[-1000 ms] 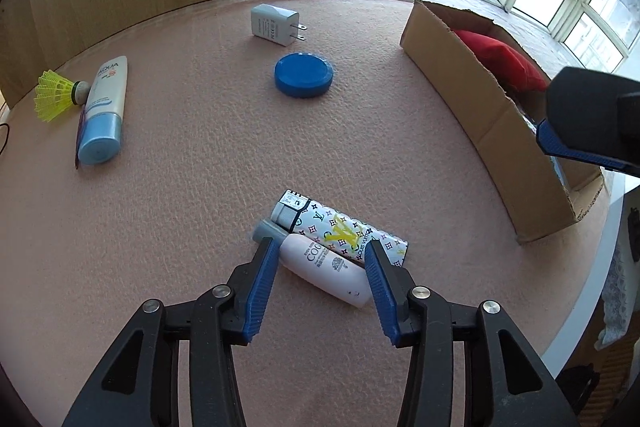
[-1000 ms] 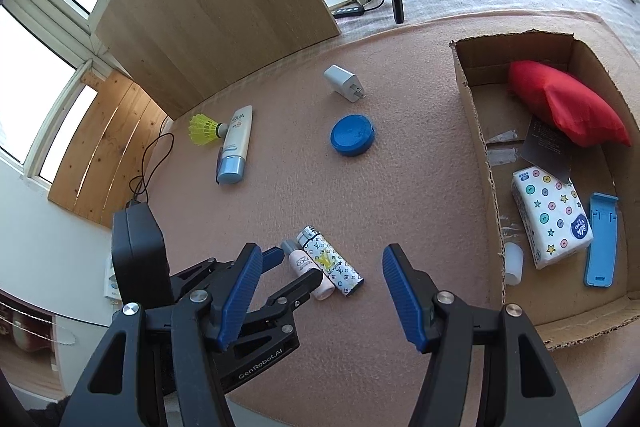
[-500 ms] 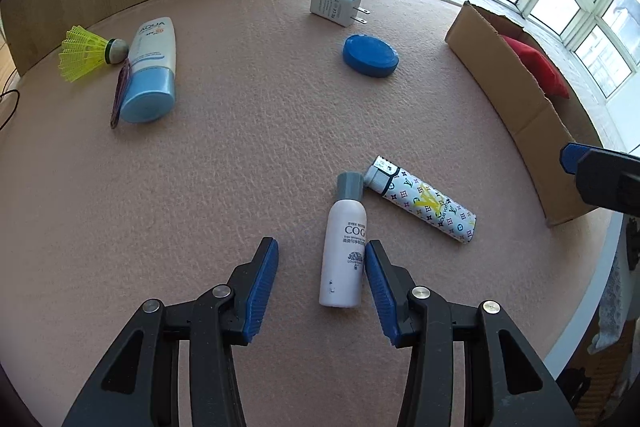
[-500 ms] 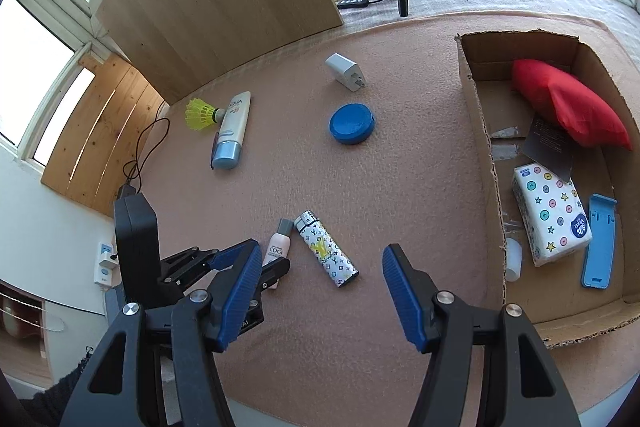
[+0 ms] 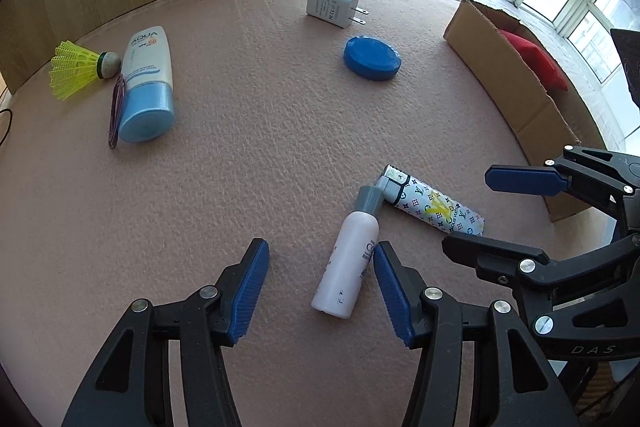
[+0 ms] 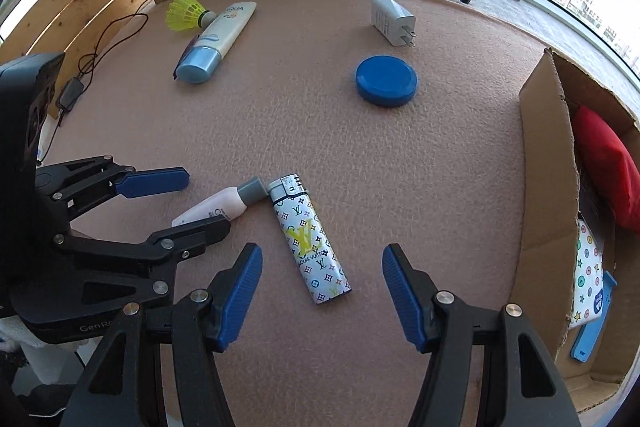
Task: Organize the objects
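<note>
A small white bottle with a grey cap (image 5: 352, 259) lies on the pink table mat between the jaws of my left gripper (image 5: 320, 259). It rests against the right finger (image 5: 390, 283), and the left finger stands apart from it. These jaws are opening. The bottle's cap touches the top of a patterned lighter (image 6: 308, 239). This lighter lies flat between the wide jaws of my right gripper (image 6: 322, 255), which is open and touches nothing. The two grippers hang side by side, both pointing steeply down.
Farther back lie a blue round lid (image 6: 386, 81), a white charger (image 6: 390, 15), a sunscreen tube (image 5: 146, 83) beside a yellow shuttlecock (image 5: 76, 69), and a purple band (image 5: 116, 115). A cardboard box (image 6: 544, 187) at the right holds a red pouch (image 6: 604, 167) and other items.
The bottle has swung away from the lighter, so only its cap touches it. My left jaws have widened. My right gripper has come down and rolled, and the lighter now lies between its fingers.
</note>
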Tool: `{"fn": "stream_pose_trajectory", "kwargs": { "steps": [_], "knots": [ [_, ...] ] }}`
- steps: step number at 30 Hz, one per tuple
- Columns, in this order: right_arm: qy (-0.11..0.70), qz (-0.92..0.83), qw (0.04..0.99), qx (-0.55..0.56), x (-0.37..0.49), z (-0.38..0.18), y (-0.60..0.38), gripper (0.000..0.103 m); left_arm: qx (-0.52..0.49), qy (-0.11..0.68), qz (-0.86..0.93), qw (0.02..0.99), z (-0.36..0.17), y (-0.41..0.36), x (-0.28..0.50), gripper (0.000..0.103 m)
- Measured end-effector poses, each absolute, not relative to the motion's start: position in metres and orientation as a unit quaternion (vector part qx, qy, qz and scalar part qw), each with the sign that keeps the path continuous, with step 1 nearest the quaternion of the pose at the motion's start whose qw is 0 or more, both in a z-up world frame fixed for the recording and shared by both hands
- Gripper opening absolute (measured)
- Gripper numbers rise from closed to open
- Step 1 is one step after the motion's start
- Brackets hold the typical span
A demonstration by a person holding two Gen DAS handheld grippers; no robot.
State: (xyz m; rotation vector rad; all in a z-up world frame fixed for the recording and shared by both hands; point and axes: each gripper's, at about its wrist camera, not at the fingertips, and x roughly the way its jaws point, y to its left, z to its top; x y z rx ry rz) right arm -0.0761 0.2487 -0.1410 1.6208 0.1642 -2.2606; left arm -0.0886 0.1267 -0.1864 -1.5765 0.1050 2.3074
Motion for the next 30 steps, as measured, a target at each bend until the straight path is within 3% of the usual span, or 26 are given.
{"fn": "stream_pose_trajectory", "kwargs": {
  "steps": [6, 10, 15, 19, 30],
  "knots": [
    [0.074, -0.795, 0.181, 0.574, -0.078, -0.148, 0.242, 0.054, -0.552, 0.043, 0.814, 0.175, -0.186, 0.132, -0.092, 0.035],
    [0.079, -0.79, 0.181, 0.581, -0.084, -0.156, 0.238, 0.041, -0.553, 0.044, 0.814, 0.17, -0.188, 0.133, -0.095, 0.023],
    [0.095, -0.793, 0.179, 0.575, -0.085, -0.16, 0.231, 0.036, -0.552, 0.03, 0.818, 0.162, -0.187, 0.125, -0.097, 0.022],
    [0.108, -0.797, 0.177, 0.568, -0.085, -0.16, 0.226, 0.021, -0.551, 0.021, 0.819, 0.158, -0.187, 0.122, -0.097, 0.022],
    [0.074, -0.814, 0.183, 0.547, -0.077, -0.138, 0.233, 0.021, -0.535, 0.006, 0.828, 0.166, -0.166, 0.124, -0.095, 0.022]
  ]
}}
